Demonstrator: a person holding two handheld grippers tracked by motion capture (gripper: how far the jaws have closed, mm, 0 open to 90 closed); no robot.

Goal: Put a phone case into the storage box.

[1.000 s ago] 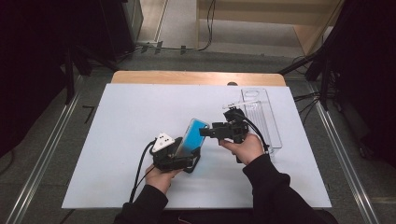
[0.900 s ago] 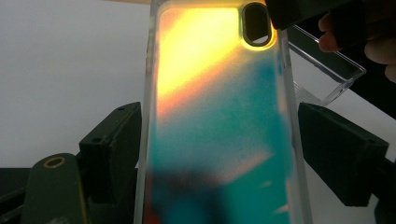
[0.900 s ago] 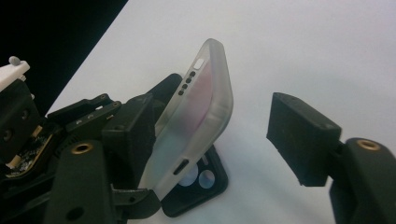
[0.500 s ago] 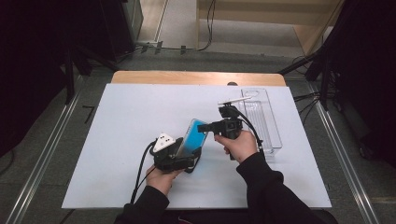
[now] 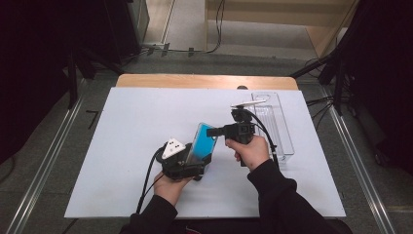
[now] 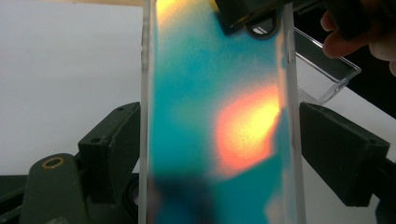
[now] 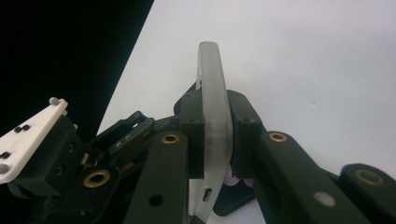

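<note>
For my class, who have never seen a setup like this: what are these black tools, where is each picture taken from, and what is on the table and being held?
A person sits at a table with a white sheet and holds a hand tool with two black jaws in each hand. The high view looks down from above; the other two pictures come from cameras on the tools. The left gripper holds a phone case, blue-green with an orange glow, by its two long edges. The jaws of the right gripper have just been closing and now pinch the clear edge of the case. A clear plastic tray lies on the table to the right.
</note>
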